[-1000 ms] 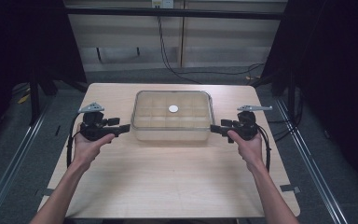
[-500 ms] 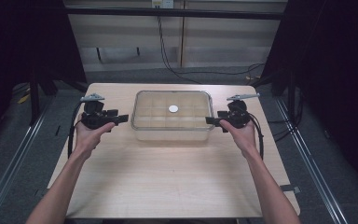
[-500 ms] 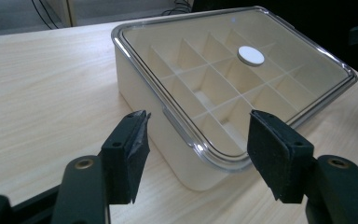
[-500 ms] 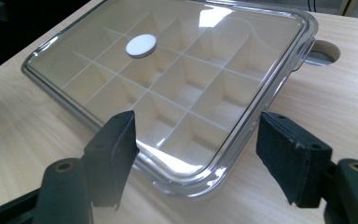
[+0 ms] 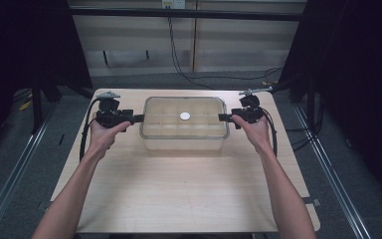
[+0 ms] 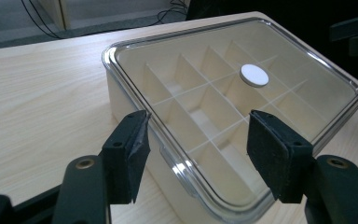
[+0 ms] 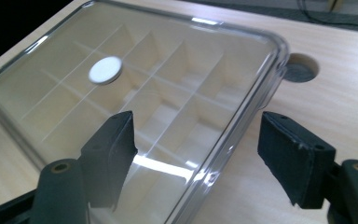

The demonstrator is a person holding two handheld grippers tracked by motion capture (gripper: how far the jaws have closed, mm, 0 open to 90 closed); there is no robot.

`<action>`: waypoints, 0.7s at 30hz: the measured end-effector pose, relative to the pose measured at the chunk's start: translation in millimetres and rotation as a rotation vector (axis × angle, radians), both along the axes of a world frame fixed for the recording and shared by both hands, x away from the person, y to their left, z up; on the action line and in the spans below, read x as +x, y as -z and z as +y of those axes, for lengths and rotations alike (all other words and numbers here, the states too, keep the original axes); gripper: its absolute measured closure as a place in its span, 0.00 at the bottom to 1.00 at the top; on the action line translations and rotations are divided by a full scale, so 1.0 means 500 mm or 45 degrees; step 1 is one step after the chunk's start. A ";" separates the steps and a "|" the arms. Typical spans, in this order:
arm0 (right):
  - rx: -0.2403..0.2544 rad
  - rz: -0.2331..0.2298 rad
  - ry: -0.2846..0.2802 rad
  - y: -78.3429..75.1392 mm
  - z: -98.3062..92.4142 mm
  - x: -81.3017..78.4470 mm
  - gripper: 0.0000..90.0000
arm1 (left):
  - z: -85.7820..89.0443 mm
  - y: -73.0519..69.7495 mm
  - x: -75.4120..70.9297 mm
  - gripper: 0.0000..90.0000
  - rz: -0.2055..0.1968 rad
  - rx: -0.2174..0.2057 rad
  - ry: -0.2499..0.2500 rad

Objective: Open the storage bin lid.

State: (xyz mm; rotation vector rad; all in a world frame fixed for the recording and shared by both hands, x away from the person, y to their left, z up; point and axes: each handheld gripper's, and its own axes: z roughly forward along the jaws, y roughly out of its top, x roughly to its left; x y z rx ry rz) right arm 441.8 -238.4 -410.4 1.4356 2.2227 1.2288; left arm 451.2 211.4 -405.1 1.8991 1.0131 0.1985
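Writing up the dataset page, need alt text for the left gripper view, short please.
Two open black claw jaws frame the near edge of a clear-lidded compartment box on a pale wooden table. A white round disc sits at the lid's centre, with white dividers visible beneath.

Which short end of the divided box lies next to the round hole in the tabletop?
The end at the right claw: the hole sits just past that corner of the clear-lidded box.

- Your L gripper [image 5: 138, 118]: jaws spread wide, pointing inward, forearm reaching fwd.
- Your R gripper [image 5: 222, 117]: jaws apart too, facing L one, arm extended.
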 end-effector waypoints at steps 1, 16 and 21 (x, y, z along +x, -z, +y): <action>-0.007 -0.002 0.019 0.000 -0.001 0.009 0.28 | -0.001 0.005 0.005 0.43 0.007 0.000 -0.003; -0.003 0.094 0.017 0.030 -0.005 0.064 0.31 | -0.030 0.060 0.031 0.39 0.082 0.092 -0.022; 0.031 0.153 0.027 0.047 0.006 0.085 0.29 | -0.025 0.069 0.041 0.38 0.117 0.045 -0.051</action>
